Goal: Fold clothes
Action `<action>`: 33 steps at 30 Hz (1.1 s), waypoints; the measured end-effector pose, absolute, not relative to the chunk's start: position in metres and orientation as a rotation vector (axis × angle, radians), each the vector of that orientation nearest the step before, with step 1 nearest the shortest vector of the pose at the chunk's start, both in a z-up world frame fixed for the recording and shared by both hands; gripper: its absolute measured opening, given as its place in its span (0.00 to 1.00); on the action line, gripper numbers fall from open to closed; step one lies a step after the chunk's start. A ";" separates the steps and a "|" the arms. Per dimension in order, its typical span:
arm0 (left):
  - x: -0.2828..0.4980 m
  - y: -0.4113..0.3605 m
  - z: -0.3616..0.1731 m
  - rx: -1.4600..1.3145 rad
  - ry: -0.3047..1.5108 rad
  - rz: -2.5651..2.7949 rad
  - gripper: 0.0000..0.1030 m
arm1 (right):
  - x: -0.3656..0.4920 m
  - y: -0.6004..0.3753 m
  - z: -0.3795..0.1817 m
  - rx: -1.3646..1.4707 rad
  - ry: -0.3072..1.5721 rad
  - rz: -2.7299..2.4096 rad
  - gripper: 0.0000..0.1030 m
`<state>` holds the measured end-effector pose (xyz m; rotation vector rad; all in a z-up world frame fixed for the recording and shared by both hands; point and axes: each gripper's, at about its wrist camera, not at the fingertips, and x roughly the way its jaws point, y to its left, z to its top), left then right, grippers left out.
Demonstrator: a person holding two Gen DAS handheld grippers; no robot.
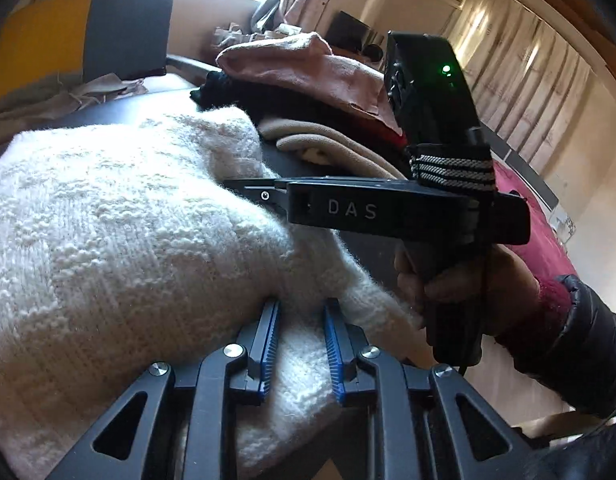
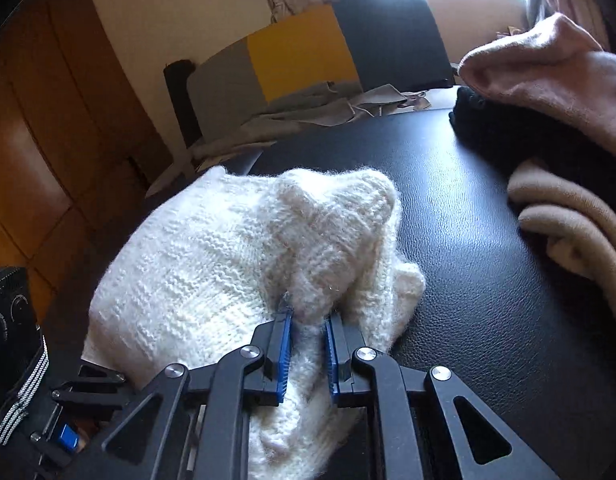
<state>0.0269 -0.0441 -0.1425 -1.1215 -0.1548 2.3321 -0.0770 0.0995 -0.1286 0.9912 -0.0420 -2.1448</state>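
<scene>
A white knitted sweater (image 1: 107, 220) lies bunched on a black leather surface (image 2: 468, 240). In the left wrist view my left gripper (image 1: 301, 304) is shut on the sweater's near edge, and the knit fills the gap between its blue pads. My right gripper (image 2: 310, 316) is shut on a raised fold of the same sweater (image 2: 227, 260). Seen from the side in the left wrist view, the right gripper (image 1: 243, 188) has its tips against the knit, and a hand (image 1: 448, 280) in a dark sleeve grips its handle.
A pile of clothes sits at the far side: a pink garment (image 2: 548, 72), a black one (image 2: 508, 132) and a beige one (image 2: 568, 216). A chair with yellow and grey panels (image 2: 299, 52) stands behind the surface. Wooden cabinets (image 2: 47, 120) are on the left.
</scene>
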 end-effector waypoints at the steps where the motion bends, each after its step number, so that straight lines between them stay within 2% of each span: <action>1: 0.029 -0.042 -0.142 -1.117 -0.124 2.345 0.19 | -0.080 0.098 -0.129 0.990 -0.025 -2.140 0.15; 3: 0.034 -0.037 -0.140 -1.106 -0.070 2.367 0.19 | -0.080 0.096 -0.126 0.988 0.016 -2.136 0.16; 6: 0.040 -0.039 -0.136 -1.083 -0.082 2.391 0.19 | -0.084 0.092 -0.121 0.987 0.071 -2.135 0.21; 11: 0.061 -0.060 -0.117 -1.007 -0.172 2.426 0.21 | -0.081 0.100 -0.105 0.998 0.181 -2.159 0.47; 19: 0.074 -0.140 -0.079 -0.912 -0.259 2.597 0.21 | -0.061 0.087 -0.056 0.840 0.386 -2.219 0.48; 21: 0.061 -0.173 -0.068 -0.907 -0.301 2.669 0.21 | -0.057 0.078 -0.042 0.790 0.384 -2.201 0.50; 22: 0.053 -0.190 -0.064 -0.907 -0.321 2.705 0.21 | -0.054 0.066 -0.036 0.765 0.380 -2.174 0.54; 24: 0.033 -0.220 -0.054 -0.896 -0.395 2.740 0.21 | -0.051 0.048 -0.034 0.749 0.386 -2.136 0.61; 28: -0.010 -0.262 -0.046 -0.884 -0.518 2.732 0.21 | -0.050 0.006 -0.048 0.777 0.432 -2.076 0.61; 33: -0.075 -0.257 -0.065 -0.959 -0.474 2.584 0.21 | -0.060 0.001 -0.069 0.856 0.393 -2.062 0.61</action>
